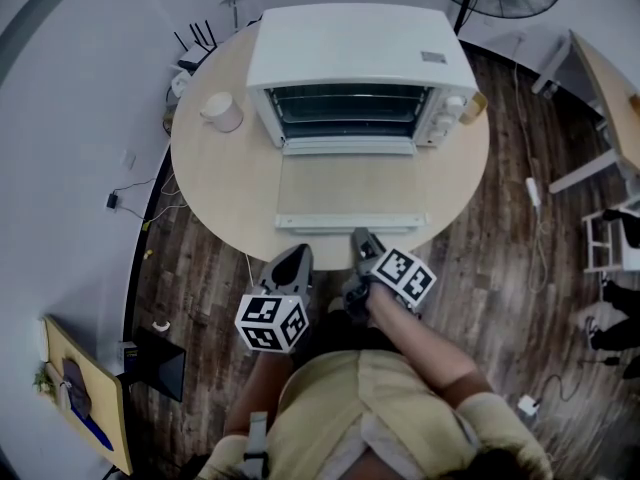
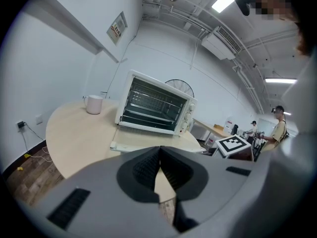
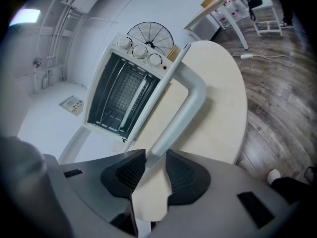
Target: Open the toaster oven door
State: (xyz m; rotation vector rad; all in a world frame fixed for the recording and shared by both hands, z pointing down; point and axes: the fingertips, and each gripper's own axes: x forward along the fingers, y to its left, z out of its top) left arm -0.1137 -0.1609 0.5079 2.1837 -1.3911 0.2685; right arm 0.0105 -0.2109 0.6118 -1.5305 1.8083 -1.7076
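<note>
The toaster oven (image 1: 350, 53) stands at the far edge of the round table (image 1: 220, 188), a little toward the right side. Its door (image 1: 350, 188) is fully down and lies flat. It reaches from the oven front toward the near edge, where I stand. The inside of the oven is open to see, with the wire rack in it. The handle (image 1: 350, 222), a pale bar, runs along the door's free end, close to the near edge of the table.

My right gripper (image 1: 362, 238) is at that near edge, with its tip at the handle. In the right gripper view the handle (image 3: 183, 108) goes down between the two jaws of the right gripper (image 3: 155, 157). It seems that both pads touch the bar, so I read the jaws as closed on the handle, though the contact is not fully sharp in the wide lens. Behind the bar in this view are the toaster oven (image 3: 119, 95) and its three knobs.

My left gripper (image 1: 292, 256) is just beside the right one, off the near edge and touching nothing. In its own view the jaws of the left gripper (image 2: 159, 150) meet at the tips and hold nothing. Beyond them are the lowered door (image 2: 148, 139) and the toaster oven (image 2: 153, 108).

A pale mug (image 1: 221, 111) stands near the left edge, beside the oven but apart from it; the left gripper view shows this mug (image 2: 93, 103) too.
</note>
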